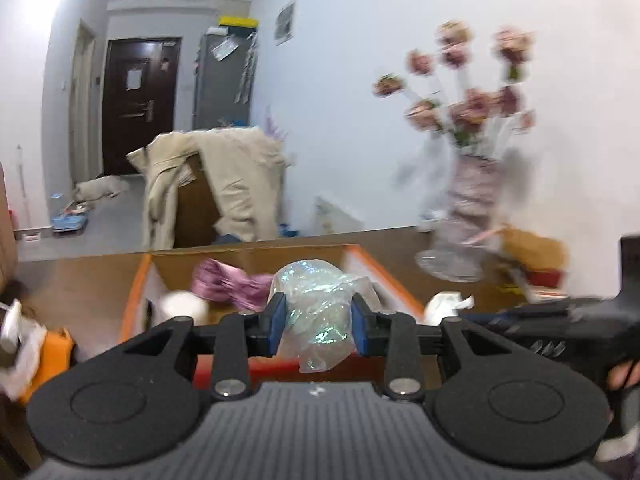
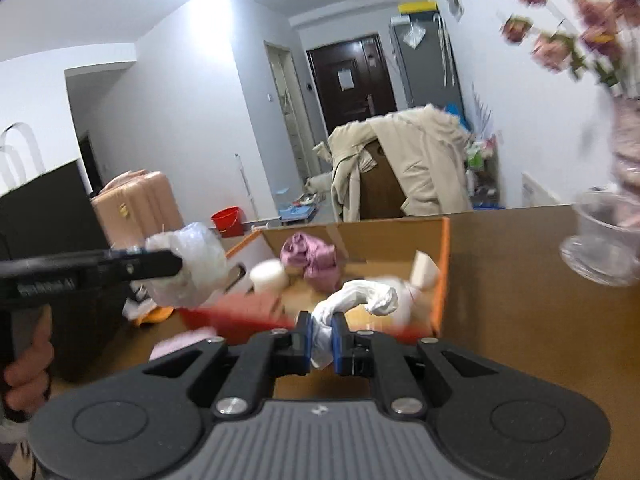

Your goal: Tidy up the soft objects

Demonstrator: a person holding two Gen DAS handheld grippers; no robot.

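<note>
My left gripper (image 1: 318,326) is shut on a crumpled clear iridescent plastic bag (image 1: 320,304), held over the near edge of an open cardboard box with orange rims (image 1: 384,272). In the right wrist view the left gripper (image 2: 176,266) and its bag (image 2: 192,268) show at the box's left. My right gripper (image 2: 322,342) is shut on a twisted white cloth (image 2: 356,296), above the box's near edge (image 2: 442,280). Inside the box lie a purple cloth (image 1: 228,284) (image 2: 310,256), a white roll (image 2: 269,276) and a white sponge block (image 2: 425,268).
The box sits on a brown table (image 2: 520,300). A glass vase with pink flowers (image 1: 468,200) stands at the right on the table, its base (image 2: 600,248) near the box. A beige coat hangs over a chair (image 1: 224,184) beyond the table. A pink suitcase (image 2: 136,204) stands left.
</note>
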